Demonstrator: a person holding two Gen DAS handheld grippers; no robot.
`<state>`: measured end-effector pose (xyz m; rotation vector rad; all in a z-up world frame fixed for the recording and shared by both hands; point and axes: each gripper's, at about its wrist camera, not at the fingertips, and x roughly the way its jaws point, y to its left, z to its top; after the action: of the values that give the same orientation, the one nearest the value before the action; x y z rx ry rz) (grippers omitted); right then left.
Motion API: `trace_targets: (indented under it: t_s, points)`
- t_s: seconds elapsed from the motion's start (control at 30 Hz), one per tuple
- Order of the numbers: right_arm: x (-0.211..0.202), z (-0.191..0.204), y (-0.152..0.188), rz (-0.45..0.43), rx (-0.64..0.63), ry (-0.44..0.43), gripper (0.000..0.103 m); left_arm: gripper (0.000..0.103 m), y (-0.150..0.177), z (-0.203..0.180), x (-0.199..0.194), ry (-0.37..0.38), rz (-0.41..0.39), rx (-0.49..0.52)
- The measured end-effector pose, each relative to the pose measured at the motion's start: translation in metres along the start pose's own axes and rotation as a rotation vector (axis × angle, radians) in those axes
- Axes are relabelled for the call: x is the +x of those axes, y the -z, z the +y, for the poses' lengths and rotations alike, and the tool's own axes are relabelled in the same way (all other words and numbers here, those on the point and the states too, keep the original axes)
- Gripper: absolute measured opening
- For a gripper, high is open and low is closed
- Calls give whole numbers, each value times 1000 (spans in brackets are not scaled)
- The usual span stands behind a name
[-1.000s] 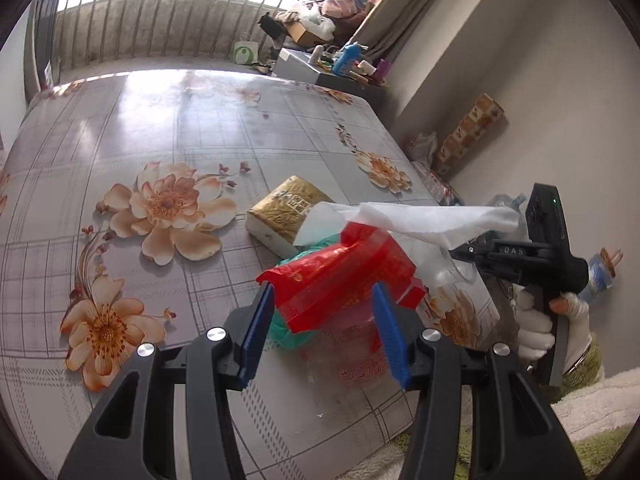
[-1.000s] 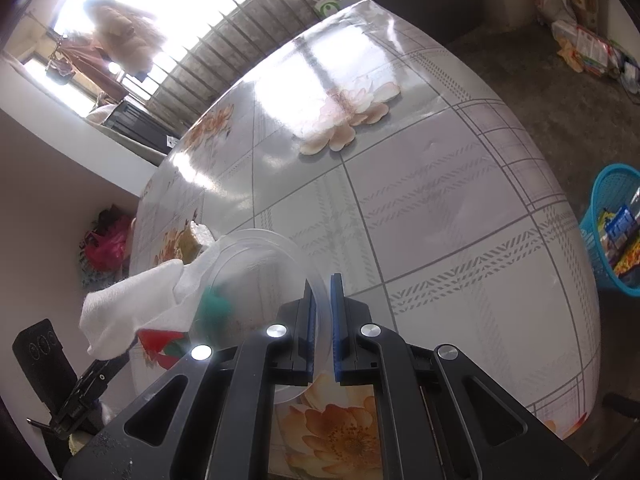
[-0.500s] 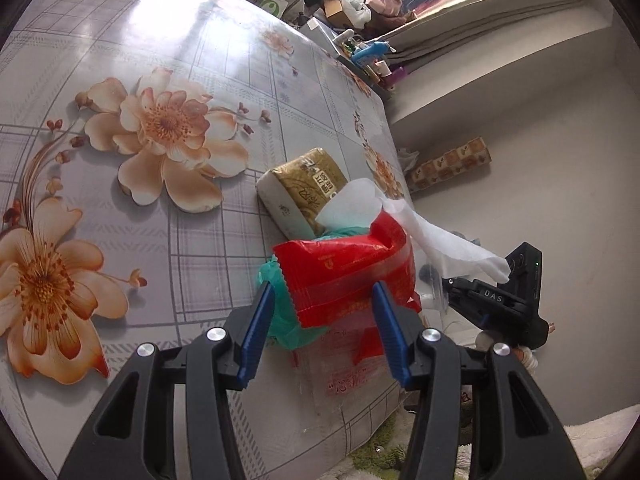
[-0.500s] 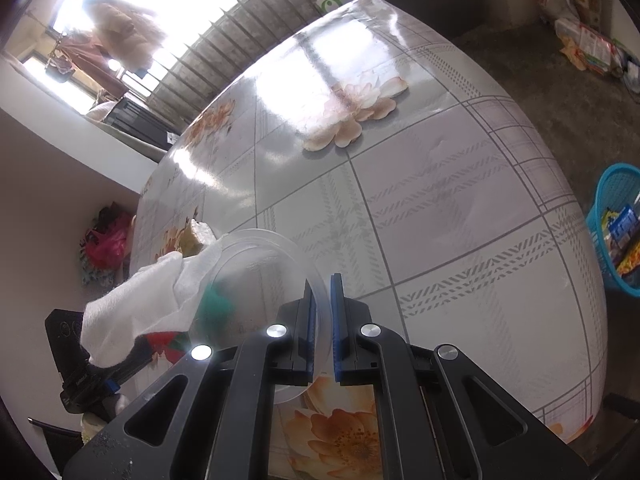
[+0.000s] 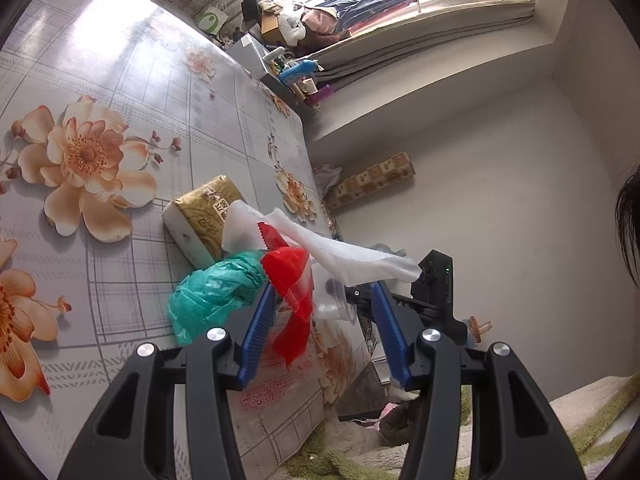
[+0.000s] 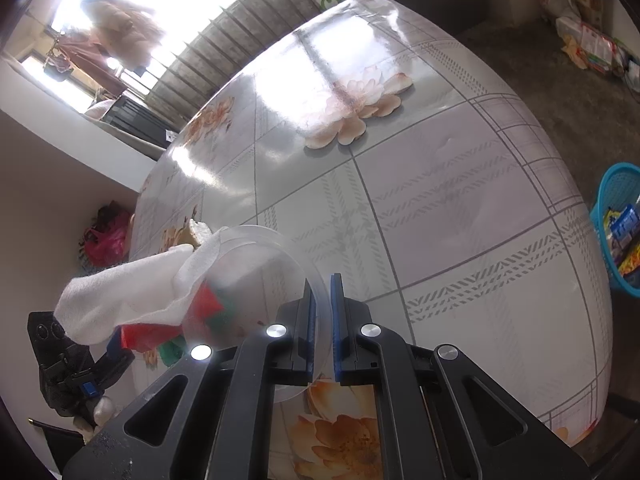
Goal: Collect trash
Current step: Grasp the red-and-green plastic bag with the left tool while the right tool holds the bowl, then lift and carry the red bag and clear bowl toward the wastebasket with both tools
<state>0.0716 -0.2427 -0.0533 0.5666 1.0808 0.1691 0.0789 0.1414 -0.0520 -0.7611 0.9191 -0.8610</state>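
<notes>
Flowered table (image 6: 460,184) under a glossy cover, filling both views; blue basket (image 6: 618,200) of packets on the floor past the table's edge; gold tissue pack (image 5: 200,216) lying flat on the table; clear plastic cup (image 6: 256,280) tilted on its side near the table edge, its rim pinched by the right gripper (image 6: 323,312), jaws clenched tight on it; white tissue (image 5: 340,256) draped over and out of the cup's mouth; green bag (image 5: 216,292) crumpled against the left pad; red wrapper (image 5: 292,280) hanging between the half-spread jaws of the left gripper (image 5: 322,328), grip on it impossible to tell
</notes>
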Motion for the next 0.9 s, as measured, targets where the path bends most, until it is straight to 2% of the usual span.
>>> trace_targets:
  t_s: [0.07,0.13,0.2,0.23,0.3,0.4,0.5,0.63,0.77,0.9]
  points:
    - [0,0,0,0,-1,0,6,46,-1,4,3,-35,10,-5]
    - [0,1,1,-1,-4,4,6,40,-2,5,7,-56,19,-15]
    - [-1,2,1,-3,-8,8,6,28,-3,5,11,-97,27,-13]
    - [-1,3,1,-5,-11,12,6,25,-3,5,12,-116,27,-8]
    - [-2,4,2,-9,-18,19,5,11,-4,4,13,-157,24,4]
    - [-4,5,1,-17,-25,25,5,3,-6,3,8,-165,7,8]
    - [-8,6,-1,-47,-57,68,5,1,-8,-6,-2,-185,-8,40]
    - [-15,12,-3,-103,-128,161,5,1,-10,-30,-12,-246,-6,143]
    - [-19,22,-2,-169,-239,314,5,1,-9,-59,-22,-316,8,273]
    - [-23,29,0,-244,-340,464,5,1,-9,-84,-38,-321,-16,359]
